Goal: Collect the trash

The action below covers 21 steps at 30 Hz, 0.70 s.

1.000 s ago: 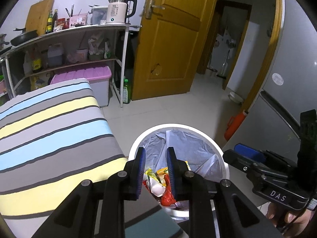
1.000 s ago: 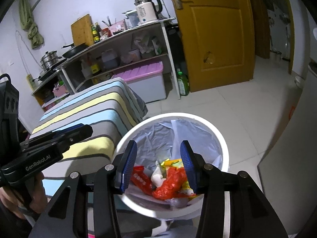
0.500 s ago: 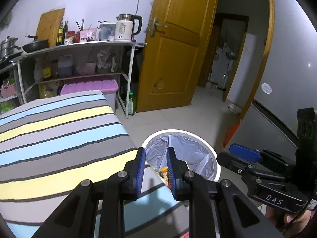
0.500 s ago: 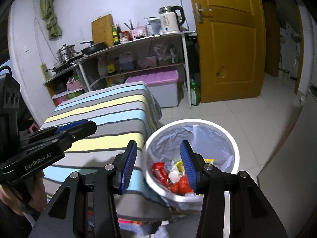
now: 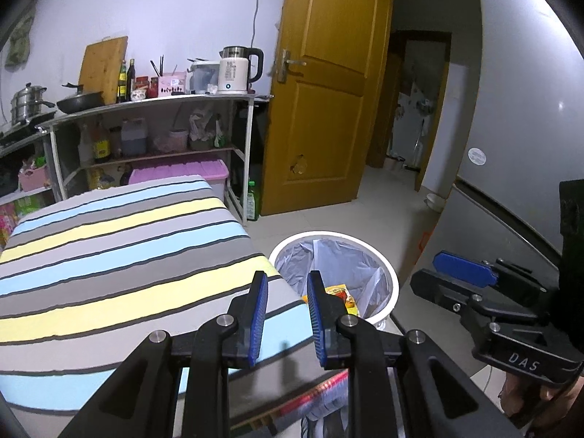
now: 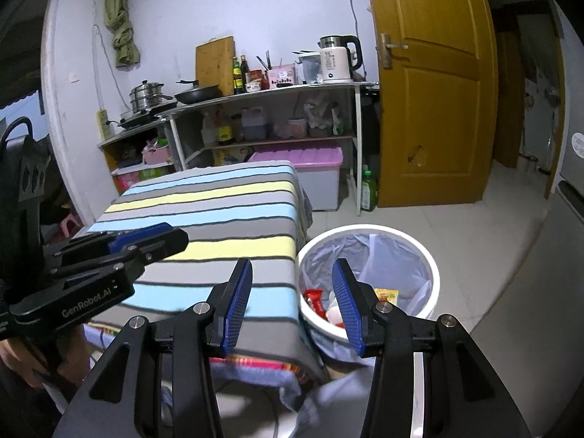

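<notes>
A white trash bin (image 5: 392,284) with a grey liner stands on the floor beside the striped table (image 5: 109,255). Red and yellow wrappers (image 5: 341,292) lie inside it. My left gripper (image 5: 286,314) hovers over the table's near corner, open by a narrow gap with nothing between its blue pads. The right gripper (image 5: 438,273) shows at the right of that view. In the right wrist view my right gripper (image 6: 292,303) stands open and empty above the table edge and the bin (image 6: 434,273), where the wrappers (image 6: 315,301) show. The left gripper (image 6: 164,235) is at the left there.
A metal shelf (image 6: 277,89) with a kettle, pans and bottles runs along the back wall. Under it sit a purple-lidded box (image 6: 299,155) and a green bottle (image 6: 368,189). A wooden door (image 6: 430,109) stands behind the bin, and a grey fridge (image 5: 529,146) is on the right.
Both grippers have drawn back and up from over the bin. The bin now looks smaller and farther off, and more of the striped table shows. Jaw gaps look unchanged.
</notes>
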Each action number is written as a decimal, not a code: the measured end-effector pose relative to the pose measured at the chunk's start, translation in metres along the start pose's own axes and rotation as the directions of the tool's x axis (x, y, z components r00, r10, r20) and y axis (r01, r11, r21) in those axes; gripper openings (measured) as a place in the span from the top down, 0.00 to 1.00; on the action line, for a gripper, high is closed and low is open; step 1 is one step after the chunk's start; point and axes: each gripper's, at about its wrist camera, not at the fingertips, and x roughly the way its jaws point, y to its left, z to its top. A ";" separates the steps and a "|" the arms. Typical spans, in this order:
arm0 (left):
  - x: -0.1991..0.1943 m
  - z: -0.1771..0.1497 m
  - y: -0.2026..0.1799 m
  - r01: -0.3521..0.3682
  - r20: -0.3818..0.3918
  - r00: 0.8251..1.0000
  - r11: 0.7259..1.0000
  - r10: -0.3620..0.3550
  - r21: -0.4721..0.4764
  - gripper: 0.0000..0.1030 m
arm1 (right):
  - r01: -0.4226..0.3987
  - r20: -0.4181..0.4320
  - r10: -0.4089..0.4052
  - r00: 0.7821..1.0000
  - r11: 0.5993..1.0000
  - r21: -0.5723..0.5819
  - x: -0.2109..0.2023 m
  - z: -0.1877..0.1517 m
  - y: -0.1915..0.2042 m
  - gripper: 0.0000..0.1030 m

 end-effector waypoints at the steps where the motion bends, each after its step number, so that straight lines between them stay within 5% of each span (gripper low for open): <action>1: -0.004 -0.002 -0.001 -0.005 0.003 1.000 1.000 0.005 0.001 0.77 | 0.006 0.003 -0.006 1.000 1.000 -0.004 -0.003 -0.003 0.001 0.55; 21: -0.020 -0.031 0.002 -0.052 -0.008 0.999 0.999 0.052 -0.013 0.70 | 0.019 -0.007 -0.019 1.000 1.000 -0.001 -0.011 -0.025 -0.002 0.55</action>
